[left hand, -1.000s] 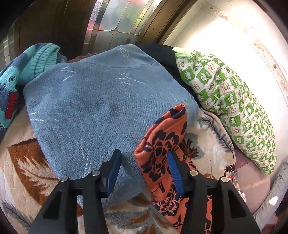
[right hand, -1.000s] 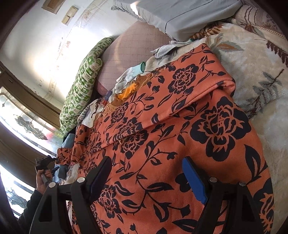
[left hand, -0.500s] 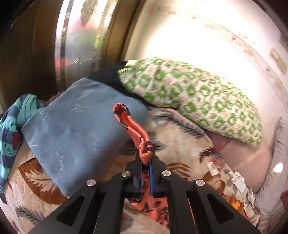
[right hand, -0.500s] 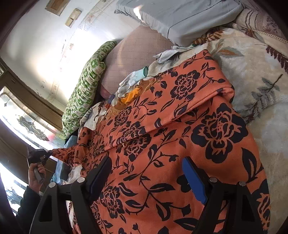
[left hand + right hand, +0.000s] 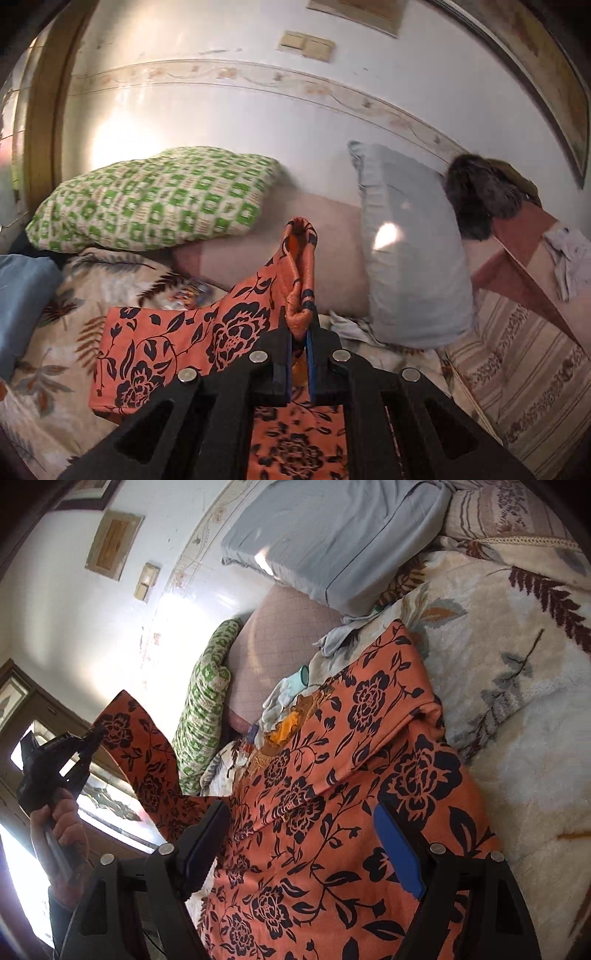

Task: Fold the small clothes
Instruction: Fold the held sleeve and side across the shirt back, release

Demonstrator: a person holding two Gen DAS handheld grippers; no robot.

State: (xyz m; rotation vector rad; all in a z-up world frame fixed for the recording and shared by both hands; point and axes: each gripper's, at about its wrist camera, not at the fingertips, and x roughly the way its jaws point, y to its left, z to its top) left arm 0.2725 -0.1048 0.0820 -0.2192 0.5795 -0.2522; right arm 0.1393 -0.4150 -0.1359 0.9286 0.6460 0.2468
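So the left gripper [image 5: 298, 338] is clamped on one end of the orange floral cloth [image 5: 332, 812], holding that end up off the bed [image 5: 535, 738] while the rest lies flat on the blanket. The right gripper [image 5: 303, 845] hangs over the flat part, jaws wide, nothing in them. Looks like the first fold: carrying the raised end over the body. Next move probably needs it laid down square on the far edge, maybe with the right one pinning the cloth.
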